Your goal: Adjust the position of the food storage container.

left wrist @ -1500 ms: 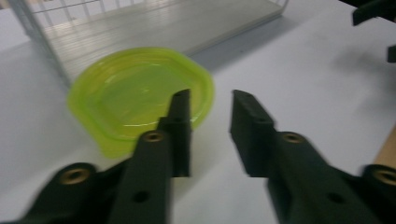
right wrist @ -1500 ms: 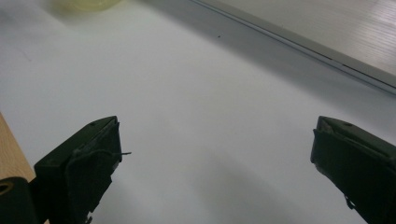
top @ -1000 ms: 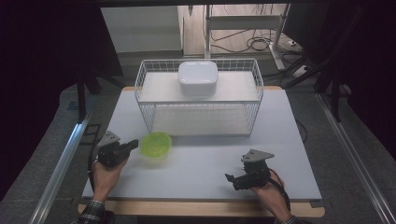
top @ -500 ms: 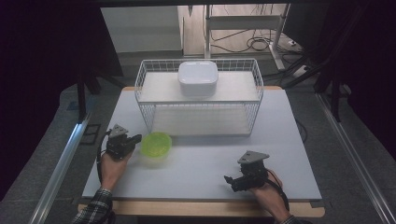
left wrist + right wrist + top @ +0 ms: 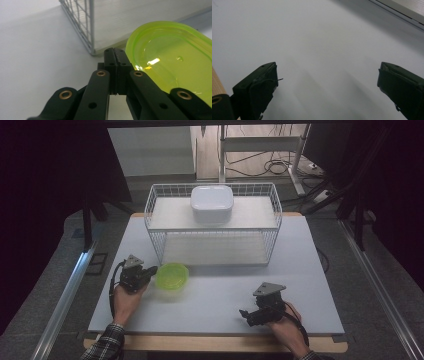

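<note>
A pale grey rectangular bench (image 5: 215, 305) with a light wooden front edge carries a white wire-mesh rack (image 5: 212, 227) with two flat shelves at its far middle. On the upper shelf sits a white rounded-square plastic container (image 5: 212, 204). A translucent lime-green oval plastic lid (image 5: 172, 275) lies flat on the bench just before the rack's near left corner. Beyond the bench, black cables (image 5: 277, 166) sprawl on the floor.

Lab: black curtains (image 5: 45, 195), floor cables (image 5: 272, 167), aluminium rails (image 5: 62, 305).
</note>
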Motion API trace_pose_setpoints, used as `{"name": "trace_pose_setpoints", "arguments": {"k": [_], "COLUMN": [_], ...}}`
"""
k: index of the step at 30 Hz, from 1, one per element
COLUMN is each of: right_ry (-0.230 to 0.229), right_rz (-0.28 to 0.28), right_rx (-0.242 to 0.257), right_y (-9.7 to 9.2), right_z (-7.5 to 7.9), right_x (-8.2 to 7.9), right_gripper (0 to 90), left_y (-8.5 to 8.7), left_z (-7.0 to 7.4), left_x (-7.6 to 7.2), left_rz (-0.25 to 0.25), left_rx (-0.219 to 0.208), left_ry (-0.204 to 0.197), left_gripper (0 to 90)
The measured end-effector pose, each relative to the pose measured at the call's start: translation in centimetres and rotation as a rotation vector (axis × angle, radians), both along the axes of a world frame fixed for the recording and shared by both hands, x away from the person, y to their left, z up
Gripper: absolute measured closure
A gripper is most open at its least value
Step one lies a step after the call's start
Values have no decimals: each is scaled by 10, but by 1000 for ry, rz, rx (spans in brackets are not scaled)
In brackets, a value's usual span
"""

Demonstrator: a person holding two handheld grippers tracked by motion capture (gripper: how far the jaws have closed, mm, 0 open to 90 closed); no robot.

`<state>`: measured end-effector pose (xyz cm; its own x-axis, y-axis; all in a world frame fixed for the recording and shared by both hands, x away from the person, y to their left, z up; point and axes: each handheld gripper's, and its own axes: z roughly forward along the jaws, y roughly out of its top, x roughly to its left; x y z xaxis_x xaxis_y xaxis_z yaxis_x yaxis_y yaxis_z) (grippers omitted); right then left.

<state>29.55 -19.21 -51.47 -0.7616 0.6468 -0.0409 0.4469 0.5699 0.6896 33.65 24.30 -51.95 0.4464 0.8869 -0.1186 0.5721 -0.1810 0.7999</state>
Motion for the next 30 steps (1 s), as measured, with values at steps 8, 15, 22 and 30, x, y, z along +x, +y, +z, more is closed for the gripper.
{"name": "trace_pose_setpoints", "arguments": {"k": [8,15,22,30], "right_ry": [0,1,2,7], "right_rz": [4,5,7,8], "right_rx": [-8,-9,-15,-15], "right_y": [1,2,3,4], "right_z": [-1,-1,-2,-2], "right_x": [0,0,0,-1], "right_gripper": [35,35,35,35], "left_y": [-18,-36,-53,-76], "left_z": [1,1,2,3], "left_x": [-4,-7,-12,-19], "left_rz": [-41,-79,-114,-177], "left_rx": [-4,-21,-41,-57], "left_ry": [7,15,27,35], "left_gripper": [897,898,898,898]}}
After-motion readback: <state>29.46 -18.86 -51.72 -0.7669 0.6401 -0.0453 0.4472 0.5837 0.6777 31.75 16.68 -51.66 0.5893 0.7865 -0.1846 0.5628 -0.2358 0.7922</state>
